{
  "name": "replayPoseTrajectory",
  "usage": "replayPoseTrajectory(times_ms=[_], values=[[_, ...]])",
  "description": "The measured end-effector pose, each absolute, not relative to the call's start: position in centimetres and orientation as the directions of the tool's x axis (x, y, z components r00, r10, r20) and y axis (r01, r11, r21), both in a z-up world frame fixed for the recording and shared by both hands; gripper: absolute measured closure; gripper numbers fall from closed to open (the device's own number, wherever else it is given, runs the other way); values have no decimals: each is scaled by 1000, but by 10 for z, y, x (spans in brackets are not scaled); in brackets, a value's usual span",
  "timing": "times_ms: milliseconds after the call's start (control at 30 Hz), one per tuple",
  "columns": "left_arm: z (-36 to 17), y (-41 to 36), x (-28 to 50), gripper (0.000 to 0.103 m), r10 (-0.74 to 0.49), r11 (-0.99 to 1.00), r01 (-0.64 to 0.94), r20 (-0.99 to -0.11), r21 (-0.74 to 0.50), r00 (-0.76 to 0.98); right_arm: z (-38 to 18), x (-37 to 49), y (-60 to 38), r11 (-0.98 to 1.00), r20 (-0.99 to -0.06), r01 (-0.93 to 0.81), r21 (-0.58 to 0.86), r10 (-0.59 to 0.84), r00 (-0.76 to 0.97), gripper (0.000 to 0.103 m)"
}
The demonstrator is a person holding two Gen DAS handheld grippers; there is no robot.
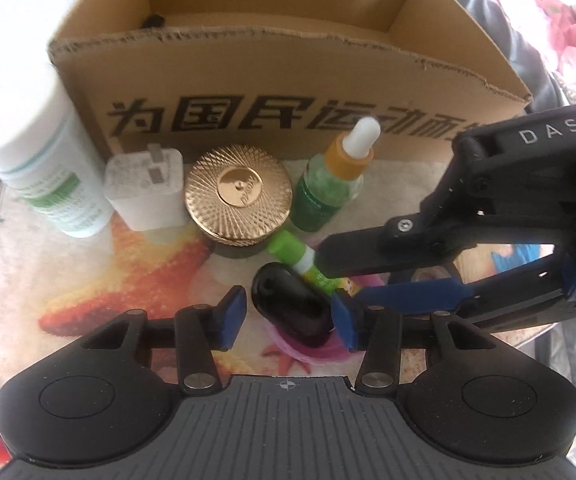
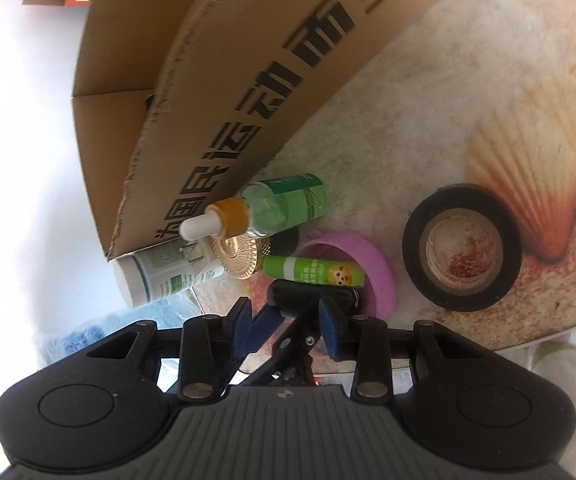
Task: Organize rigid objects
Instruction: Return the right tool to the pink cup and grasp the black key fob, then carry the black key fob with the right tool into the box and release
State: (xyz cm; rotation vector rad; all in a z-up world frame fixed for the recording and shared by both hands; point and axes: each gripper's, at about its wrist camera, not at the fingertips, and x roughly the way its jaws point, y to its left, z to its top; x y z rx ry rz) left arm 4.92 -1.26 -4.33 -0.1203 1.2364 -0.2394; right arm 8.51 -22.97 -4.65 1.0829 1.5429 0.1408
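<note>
Glossy black oval case (image 1: 288,304) sits between the left gripper (image 1: 288,312)'s spread blue pads, unclamped, while the right gripper (image 2: 285,316), jaws apart, flanks its end beside the smooth green tube (image 2: 314,274).

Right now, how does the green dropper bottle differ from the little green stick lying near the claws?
The dropper bottle stands upright by the cardboard box; the green stick lies on its side. The bottle is see-through with an orange collar and white tip; the stick is opaque with a cartoon label. The bottle looks fatter, the stick slimmer. Both are green and cylindrical.
</note>
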Motion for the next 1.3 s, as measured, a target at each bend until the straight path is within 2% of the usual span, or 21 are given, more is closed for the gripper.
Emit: replayPoseTrajectory(times_ms=[67, 200, 467, 733, 1067, 1300], values=[[-45, -11, 48, 60, -250, 967, 122, -918, -222, 309, -53, 86, -230, 550, -718, 562, 617, 686, 117, 63], [-39, -14, 43, 72, -258, 964, 153, -903, -217, 343, -60, 84, -233, 519, -710, 597, 611, 693, 125, 63], [-22, -25, 27, 86, -235, 963, 221, -884, -155, 405, -58, 81, -237, 487, -699, 628, 607, 703, 130, 52], [-25, -36, 20, 87, -258, 948, 280, -879, -150, 401, -62, 80, -231, 513, -718, 623, 590, 686, 115, 50], [-41, -40, 32, 87, -265, 947, 272, -896, -172, 356, -65, 75, -230, 555, -757, 607, 569, 642, 123, 51], [-40, -47, 27, 88, -248, 950, 277, -891, -145, 382, -56, 73, -223, 621, -787, 536, 572, 599, 147, 55]])
